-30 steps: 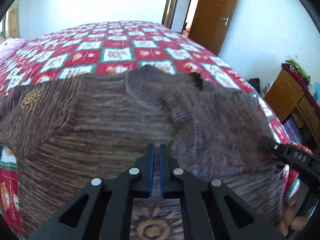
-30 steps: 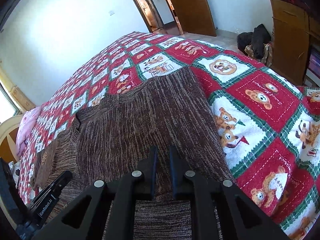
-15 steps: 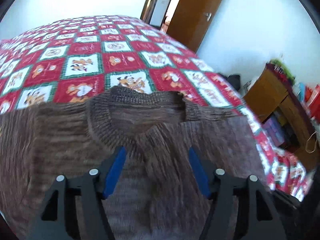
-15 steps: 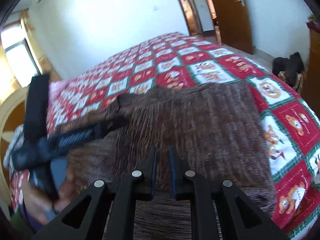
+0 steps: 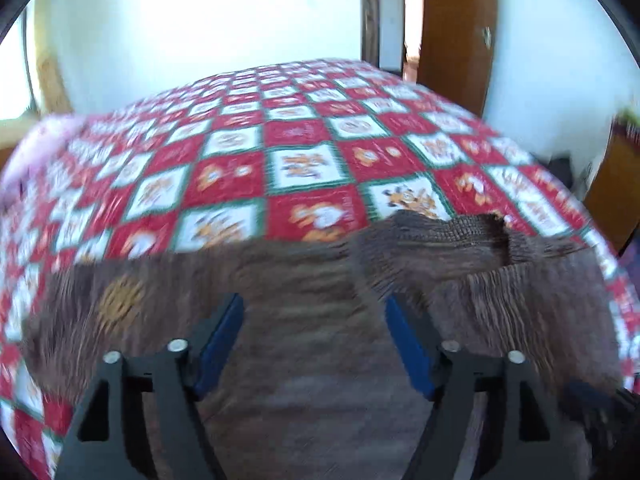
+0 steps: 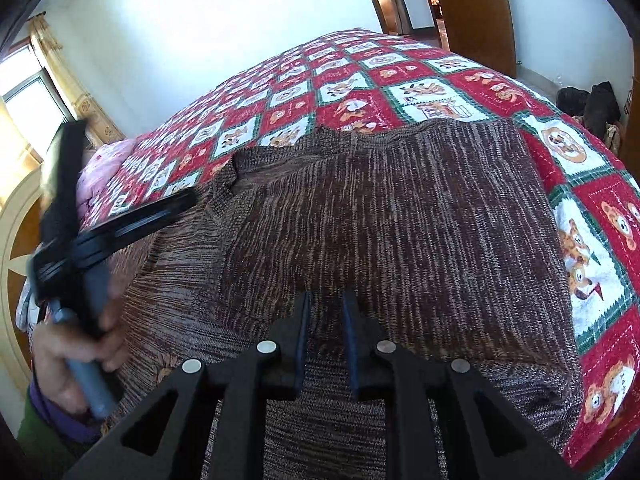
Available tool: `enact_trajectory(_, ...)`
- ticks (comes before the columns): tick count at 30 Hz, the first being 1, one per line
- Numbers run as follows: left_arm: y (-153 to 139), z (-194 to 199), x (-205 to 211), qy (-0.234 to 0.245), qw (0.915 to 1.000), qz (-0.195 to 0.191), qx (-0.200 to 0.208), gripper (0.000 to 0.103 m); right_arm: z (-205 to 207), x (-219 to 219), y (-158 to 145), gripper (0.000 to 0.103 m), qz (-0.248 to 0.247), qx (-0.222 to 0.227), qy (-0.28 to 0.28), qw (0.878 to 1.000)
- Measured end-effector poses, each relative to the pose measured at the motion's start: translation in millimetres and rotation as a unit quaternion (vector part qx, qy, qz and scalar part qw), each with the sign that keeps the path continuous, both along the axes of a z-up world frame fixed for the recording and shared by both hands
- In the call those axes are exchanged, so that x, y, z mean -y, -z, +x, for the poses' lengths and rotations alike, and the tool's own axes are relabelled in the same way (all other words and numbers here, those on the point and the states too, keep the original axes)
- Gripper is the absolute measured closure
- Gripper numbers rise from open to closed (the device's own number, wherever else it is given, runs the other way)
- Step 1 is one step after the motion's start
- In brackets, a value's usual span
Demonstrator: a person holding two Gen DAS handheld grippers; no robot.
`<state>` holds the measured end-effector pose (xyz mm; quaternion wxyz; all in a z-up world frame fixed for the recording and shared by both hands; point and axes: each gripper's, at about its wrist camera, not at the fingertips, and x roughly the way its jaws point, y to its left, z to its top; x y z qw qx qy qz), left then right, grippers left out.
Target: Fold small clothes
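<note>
The brown knit sweater [image 6: 380, 216] lies flat on the checked bedspread [image 6: 400, 80], its collar at about eleven o'clock in the right wrist view; one side looks already folded over the body, so I judge the fold partly done, with at least the other side and a crosswise fold left. The left gripper [image 5: 314, 344] has just been opening and now stands wide with nothing pinched, the knit only lying below it. The right gripper [image 6: 326, 344] is opened only a little, with a narrow gap over the sweater's near edge at six o'clock; whether it pinches cloth I cannot tell.
</note>
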<state>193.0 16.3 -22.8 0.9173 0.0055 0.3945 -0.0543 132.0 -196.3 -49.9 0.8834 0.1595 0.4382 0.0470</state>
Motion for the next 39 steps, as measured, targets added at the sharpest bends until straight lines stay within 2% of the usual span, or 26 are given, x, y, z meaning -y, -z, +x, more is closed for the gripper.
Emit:
enact_trajectory(2, -3, -16, -36, -0.033, 0.9988, -0.035, 0.011, 0.023, 0, 3, 0, 0.086, 0.005, 0.0, 0.004, 1.0)
enact_trajectory(5, -6, -40, -117, -0.13, 0.9873, -0.084, 0.035, 0.017, -2, 5, 0, 0.086, 0.01, 0.0, 0.007, 1.0)
enact_trajectory(6, -6, -50, -154, -0.178, 0.9777, -0.1, 0.047, 0.017, -2, 6, 0, 0.086, 0.01, 0.0, 0.007, 1.0)
enact_trajectory(8, -3, -55, -201, -0.239, 0.9625, -0.117, 0.051, 0.017, -2, 5, 0, 0.085, 0.006, 0.001, 0.007, 1.0)
enact_trajectory(10, 2, -52, -232, -0.279, 0.9518, -0.121, 0.04, 0.019, -3, 5, -1, 0.085, 0.005, 0.001, 0.008, 1.0)
enact_trajectory(13, 17, -44, -266, -0.308, 0.9408, -0.14, 0.014, 0.021, -4, 6, -2, 0.085, 0.004, 0.004, 0.012, 1.0)
enact_trajectory(15, 28, -37, -272, -0.311, 0.9369, -0.16, -0.001, 0.038, -8, 8, -6, 0.085, 0.004, 0.016, 0.016, 1.0)
enact_trajectory(17, 38, -33, -274, -0.305, 0.9351, -0.179, -0.015, 0.047, -11, 7, -11, 0.085, 0.004, 0.03, 0.017, 0.999)
enact_trajectory(20, 54, -27, -278, -0.312, 0.9246, -0.216, -0.033, 0.047, -14, 6, -16, 0.085, 0.001, 0.046, 0.015, 0.999)
enact_trajectory(21, 53, -27, -277, -0.319, 0.9221, -0.218, -0.021, 0.047, -14, 5, -16, 0.085, 0.0, 0.046, 0.014, 0.999)
enact_trajectory(23, 51, -25, -276, -0.325, 0.9201, -0.218, -0.019, 0.047, -14, 5, -16, 0.085, -0.002, 0.043, 0.015, 0.999)
enact_trajectory(24, 51, -24, -276, -0.328, 0.9195, -0.216, -0.017, 0.051, -13, 5, -15, 0.085, -0.001, 0.043, 0.015, 0.999)
enact_trajectory(25, 51, -23, -275, -0.335, 0.9196, -0.205, -0.016, 0.06, -13, 5, -16, 0.085, 0.001, 0.043, 0.016, 0.999)
enact_trajectory(26, 52, -21, -275, -0.341, 0.9204, -0.189, -0.02, 0.088, -13, 6, -15, 0.085, 0.001, 0.043, 0.017, 0.999)
enact_trajectory(27, 54, -19, -276, -0.345, 0.9213, -0.178, -0.027, 0.093, -13, 6, -15, 0.085, 0.002, 0.043, 0.017, 0.999)
enact_trajectory(30, 55, -26, -287, -0.336, 0.9184, -0.209, -0.021, 0.095, -13, 7, -14, 0.085, 0.003, 0.041, 0.02, 0.999)
enact_trajectory(33, 48, -33, -286, -0.316, 0.921, -0.228, -0.006, 0.095, -14, 9, -14, 0.085, 0.007, 0.041, 0.024, 0.999)
enact_trajectory(35, 36, -34, -277, -0.298, 0.9285, -0.221, 0.015, 0.095, -14, 10, -13, 0.085, 0.008, 0.04, 0.025, 0.999)
enact_trajectory(39, -3, -31, -234, -0.232, 0.9541, -0.176, 0.069, 0.095, -14, 10, -13, 0.085, 0.009, 0.04, 0.027, 0.999)
